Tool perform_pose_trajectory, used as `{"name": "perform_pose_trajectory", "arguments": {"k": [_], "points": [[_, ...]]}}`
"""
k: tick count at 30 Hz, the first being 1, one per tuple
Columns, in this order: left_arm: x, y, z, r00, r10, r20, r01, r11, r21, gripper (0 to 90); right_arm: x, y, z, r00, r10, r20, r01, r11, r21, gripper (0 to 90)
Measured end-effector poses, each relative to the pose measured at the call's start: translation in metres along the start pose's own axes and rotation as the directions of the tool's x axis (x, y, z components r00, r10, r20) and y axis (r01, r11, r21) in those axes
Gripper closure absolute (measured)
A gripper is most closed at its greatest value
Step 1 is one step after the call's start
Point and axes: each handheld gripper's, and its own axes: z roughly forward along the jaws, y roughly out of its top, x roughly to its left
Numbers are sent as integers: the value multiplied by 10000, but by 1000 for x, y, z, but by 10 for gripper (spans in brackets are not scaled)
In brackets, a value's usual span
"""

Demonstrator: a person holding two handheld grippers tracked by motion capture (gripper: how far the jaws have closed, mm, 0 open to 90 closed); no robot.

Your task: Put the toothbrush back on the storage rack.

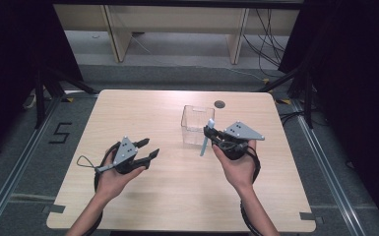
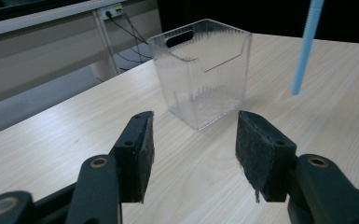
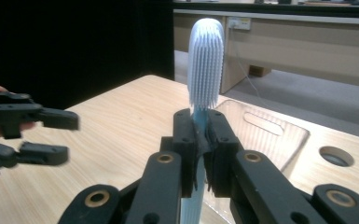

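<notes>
My right gripper (image 1: pixel 210 132) is shut on a light blue toothbrush (image 1: pixel 206 138), held upright just in front of a clear plastic box (image 1: pixel 197 124). In the right gripper view the brush head (image 3: pixel 206 63) stands above the closed jaws with its bristles facing the camera, and the box (image 3: pixel 265 133) lies just beyond. My left gripper (image 1: pixel 149 149) is open over the table's left half with nothing between its pads (image 2: pixel 144 149). The left gripper view has the box (image 2: pixel 203 70) ahead and the toothbrush handle (image 2: pixel 304 46) hanging at upper right.
The box stands on a light wooden table (image 1: pixel 177 196) near a round cable hole (image 1: pixel 219 104). Beyond the far edge are a floor, desk legs (image 1: pixel 115 34) and cables. Dark curtains flank both sides.
</notes>
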Motion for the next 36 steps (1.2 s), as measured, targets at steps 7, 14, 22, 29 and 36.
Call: {"name": "perform_pose_trajectory", "arguments": {"k": [7,14,22,29,36], "points": [[13,-14,-32,9976,-236,-644,215,9992,-330,465,-7,0,-7,9987,268,431,-277,9994,222,845],[17,-37,-53,9883,-841,-1274,789,9958,-456,466,-16,2,-5,9989,101,454,-117,9993,351,845],[17,-52,-68,9758,-1267,-1781,1195,9916,-503,453,-19,7,5,9993,-86,353,79,9998,195,845],[17,-61,-70,9711,-1403,-1933,1356,9901,-375,443,-24,15,5,9985,-209,499,207,9998,46,845],[15,-64,-67,9720,-1377,-1907,1349,9905,-279,442,-26,21,6,9986,-66,527,65,10000,10,845]]}}
